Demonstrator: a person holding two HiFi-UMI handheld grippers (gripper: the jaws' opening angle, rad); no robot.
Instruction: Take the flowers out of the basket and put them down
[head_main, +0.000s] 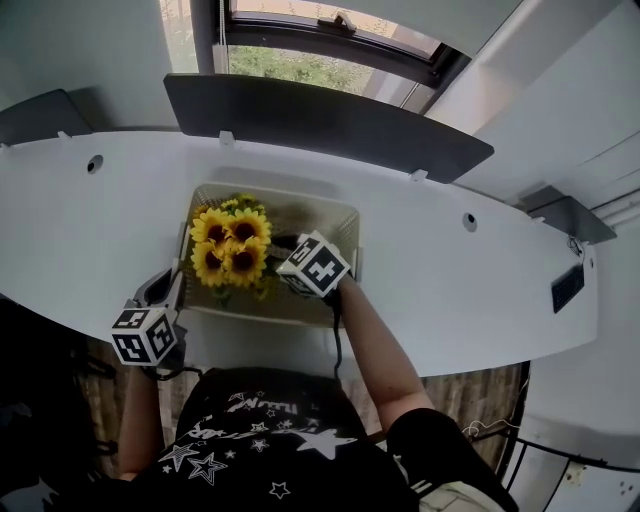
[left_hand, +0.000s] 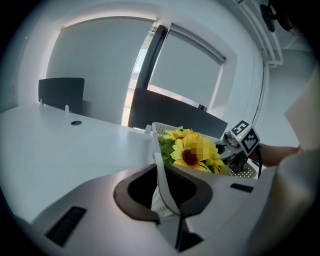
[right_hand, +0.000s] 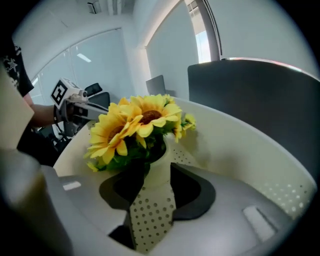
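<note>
Grasp pending: left gripper (left_hand: 161, 195) clamps the basket (head_main: 300, 197) wall while right gripper (right_hand: 155, 187), jaws parted, noses at the base of the sunflowers (head_main: 230, 248), likely needing next to pinch and lift.

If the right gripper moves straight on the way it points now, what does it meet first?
Probably the white pot under the sunflowers: it stands directly ahead of the right gripper, at the gap of its open jaws, inside the basket. Depth is unclear, so how near I cannot tell.
</note>
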